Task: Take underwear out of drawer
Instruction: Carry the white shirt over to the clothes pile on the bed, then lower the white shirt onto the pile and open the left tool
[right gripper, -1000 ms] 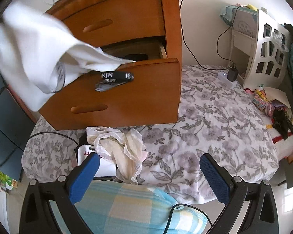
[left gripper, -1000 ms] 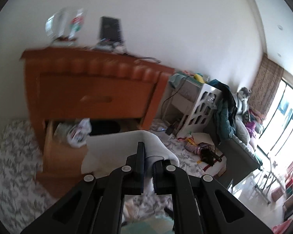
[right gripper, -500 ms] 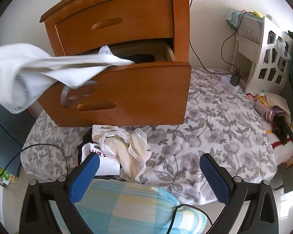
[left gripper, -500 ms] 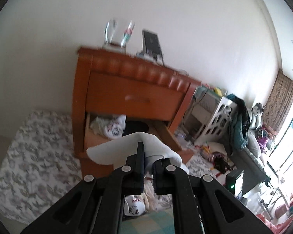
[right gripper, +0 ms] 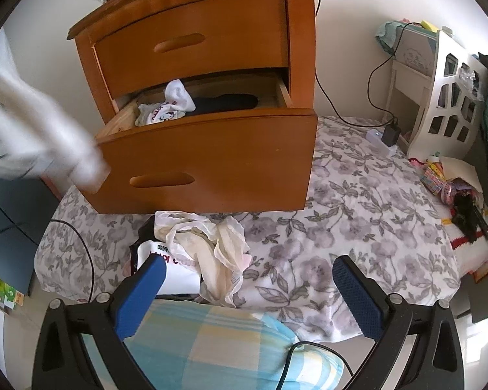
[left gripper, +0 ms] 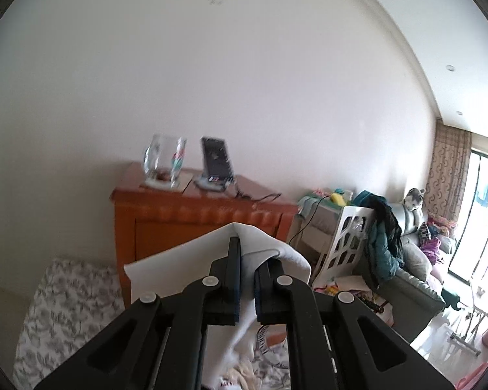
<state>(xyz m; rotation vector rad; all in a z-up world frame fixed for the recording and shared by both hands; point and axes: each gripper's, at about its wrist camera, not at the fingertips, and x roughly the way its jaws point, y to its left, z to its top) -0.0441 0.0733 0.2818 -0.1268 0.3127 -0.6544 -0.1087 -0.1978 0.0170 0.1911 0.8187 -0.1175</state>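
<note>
My left gripper (left gripper: 251, 253) is shut on white underwear (left gripper: 185, 269) that drapes over and between its fingers, raised in front of the wooden nightstand (left gripper: 179, 224). In the right wrist view the same white underwear (right gripper: 32, 136) hangs blurred at the left edge, clear of the open lower drawer (right gripper: 208, 159). Inside that drawer lie a white printed garment (right gripper: 169, 107) and a dark one (right gripper: 227, 102). A pile of pale underwear (right gripper: 201, 247) sits on the floral bedspread (right gripper: 358, 214) below the drawer. My right gripper (right gripper: 247, 284) stands open above the bed's near edge, holding nothing.
A glass mug (left gripper: 164, 162) and a phone on a stand (left gripper: 216, 165) top the nightstand. A white lattice shelf (right gripper: 445, 97) and a cable with a plug (right gripper: 390, 133) stand to the right. A blue-and-yellow checked cloth (right gripper: 218, 347) lies under my right gripper.
My left gripper has risen and drawn back with the white underwear, which has slid left and away from the drawer in the right wrist view, uncovering the drawer's contents. My right gripper has stayed put.
</note>
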